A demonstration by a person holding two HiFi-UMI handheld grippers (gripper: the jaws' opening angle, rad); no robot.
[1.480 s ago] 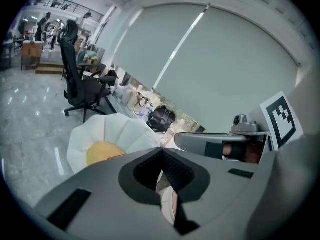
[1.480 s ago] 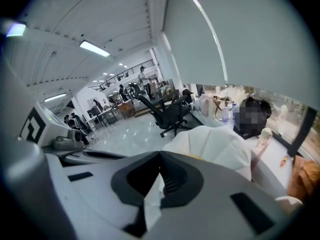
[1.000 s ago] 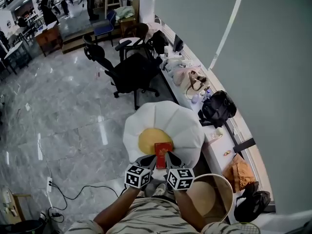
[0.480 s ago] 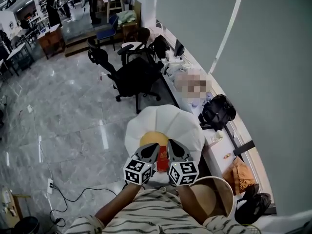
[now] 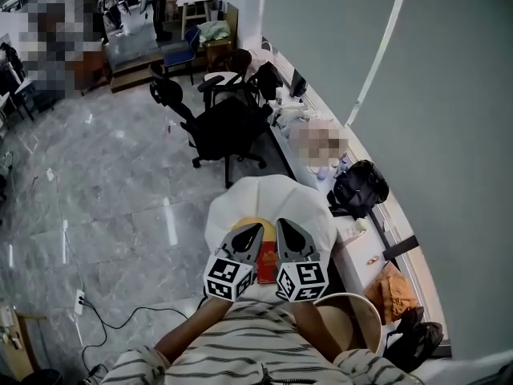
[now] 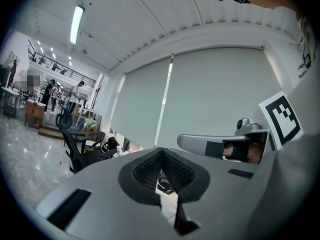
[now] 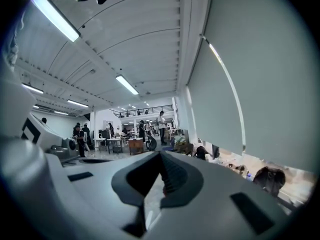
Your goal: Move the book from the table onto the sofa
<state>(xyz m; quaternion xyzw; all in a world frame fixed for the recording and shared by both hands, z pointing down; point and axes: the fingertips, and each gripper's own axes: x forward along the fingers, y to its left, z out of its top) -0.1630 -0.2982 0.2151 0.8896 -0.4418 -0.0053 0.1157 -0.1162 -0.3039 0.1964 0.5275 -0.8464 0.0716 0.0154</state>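
Observation:
A red book (image 5: pixel 267 265) lies on the yellow centre of a white egg-shaped sofa cushion (image 5: pixel 240 207); only a strip of it shows between my two grippers. In the head view my left gripper (image 5: pixel 254 230) and right gripper (image 5: pixel 283 225) hang side by side above the book, well clear of it, both pointing level. Each is shut with nothing between its jaws. The left gripper view shows its shut jaws (image 6: pixel 161 173) and the right gripper (image 6: pixel 220 145) beside them. In the right gripper view the shut jaws (image 7: pixel 160 178) face the open hall.
A round wooden table (image 5: pixel 357 321) stands at my right. Behind the cushion a long desk (image 5: pixel 353 239) with a black bag (image 5: pixel 359 184) runs along the grey wall. Black office chairs (image 5: pixel 228 123) stand further back. A cable (image 5: pixel 120 319) crosses the marble floor on the left.
Both grippers have risen together toward the head camera and look larger. They now cover most of the book, which stays on the cushion.

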